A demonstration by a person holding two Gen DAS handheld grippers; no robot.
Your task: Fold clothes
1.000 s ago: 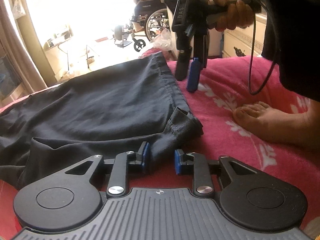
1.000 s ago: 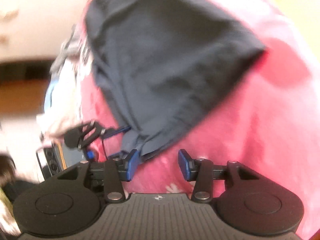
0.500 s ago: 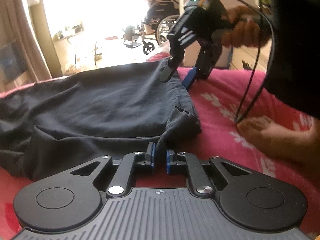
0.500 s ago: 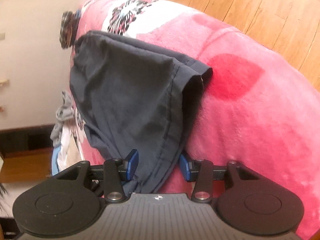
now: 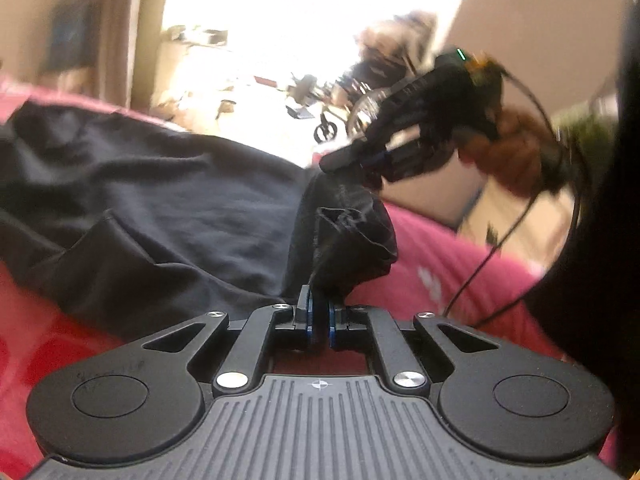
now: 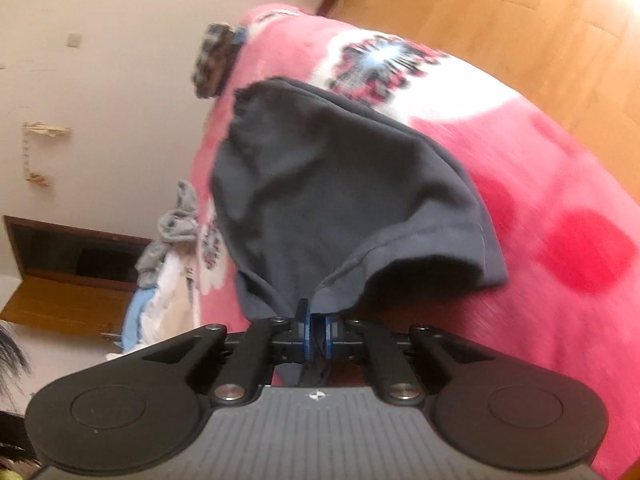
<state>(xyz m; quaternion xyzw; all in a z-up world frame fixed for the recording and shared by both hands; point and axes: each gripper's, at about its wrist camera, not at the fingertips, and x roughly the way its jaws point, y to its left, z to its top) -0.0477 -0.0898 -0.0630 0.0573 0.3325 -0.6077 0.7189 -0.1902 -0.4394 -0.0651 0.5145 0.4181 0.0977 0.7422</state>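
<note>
On the pink bed (image 6: pixel 560 184), our left gripper (image 5: pixel 319 322) and right gripper (image 6: pixel 316 334) have just clamped one edge of the dark garment (image 6: pixel 332 184), whose length stretches ahead of both jaws.

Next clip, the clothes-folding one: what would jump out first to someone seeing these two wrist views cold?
The dark garment sprawled over the pink blanket dominates both views. Its near edge is pinched at two places: the left gripper and the right gripper each have their jaws, which have just been closing, clamped on a bunched bit of fabric. In the left wrist view, a hand holds the right gripper at upper right, before a glaring bright window.
</note>
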